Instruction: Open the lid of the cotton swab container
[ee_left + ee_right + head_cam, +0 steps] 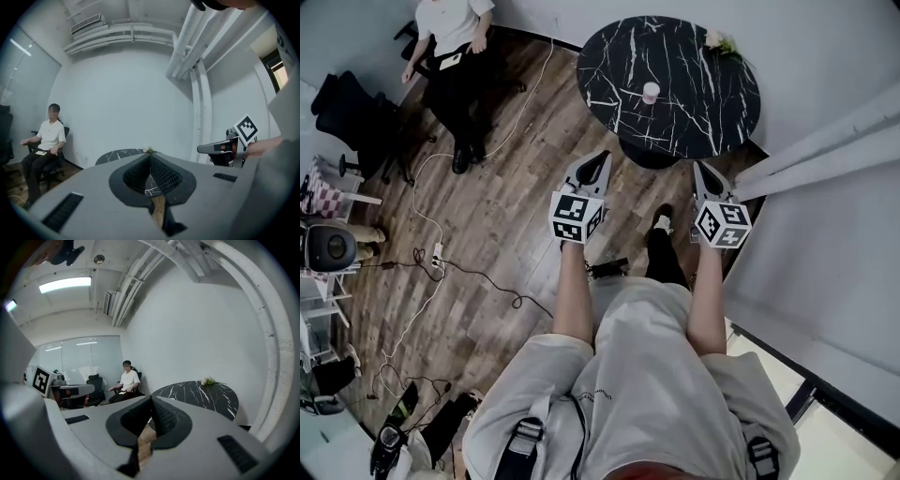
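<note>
The cotton swab container (650, 92), small, round and pale pink, stands with its lid on near the middle of a round black marble table (694, 103). Both grippers hang over the wooden floor short of the table's near edge, pointing at it. My left gripper (602, 156) is shut with nothing in it; its jaws meet at the tip in the left gripper view (150, 157). My right gripper (698, 167) is also shut and empty (151, 399). The container does not show in either gripper view.
A small bunch of flowers (719, 42) lies at the table's far edge. A person (450, 37) sits on a chair at the far left. Cables (431, 253) trail over the floor at the left. A white wall and pipes (825, 141) run close on the right.
</note>
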A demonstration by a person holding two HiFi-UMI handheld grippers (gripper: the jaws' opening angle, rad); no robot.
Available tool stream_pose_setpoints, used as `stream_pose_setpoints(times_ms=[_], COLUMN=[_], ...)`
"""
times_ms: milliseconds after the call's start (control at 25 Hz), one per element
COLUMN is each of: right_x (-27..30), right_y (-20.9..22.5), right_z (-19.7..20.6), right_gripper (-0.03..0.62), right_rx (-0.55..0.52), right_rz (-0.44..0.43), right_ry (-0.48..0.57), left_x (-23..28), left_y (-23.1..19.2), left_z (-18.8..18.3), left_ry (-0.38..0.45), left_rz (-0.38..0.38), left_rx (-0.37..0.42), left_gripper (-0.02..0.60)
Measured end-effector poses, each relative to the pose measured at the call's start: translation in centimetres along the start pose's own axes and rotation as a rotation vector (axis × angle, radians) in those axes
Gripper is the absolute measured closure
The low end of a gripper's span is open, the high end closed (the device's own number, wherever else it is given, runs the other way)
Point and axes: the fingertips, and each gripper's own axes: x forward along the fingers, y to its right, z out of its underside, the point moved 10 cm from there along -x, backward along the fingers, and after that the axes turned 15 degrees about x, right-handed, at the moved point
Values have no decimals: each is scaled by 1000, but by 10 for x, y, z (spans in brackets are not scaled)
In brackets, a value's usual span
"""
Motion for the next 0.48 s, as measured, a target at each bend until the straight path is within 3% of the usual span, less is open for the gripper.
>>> stream_pose_setpoints(times_ms=[320,480], right_x=[67,110], right_y=[5,5], right_z=[-25,-44], right_gripper=[562,562], right_rx=[22,-5], right_rz=[-49,-57], right_ry=[26,3], left_x=[18,42], left_y=[-52,-79], left_z=[0,-6], left_ry=[-56,-59], left_rz=[-124,-137], left_rx=[56,58], left_gripper=[560,558])
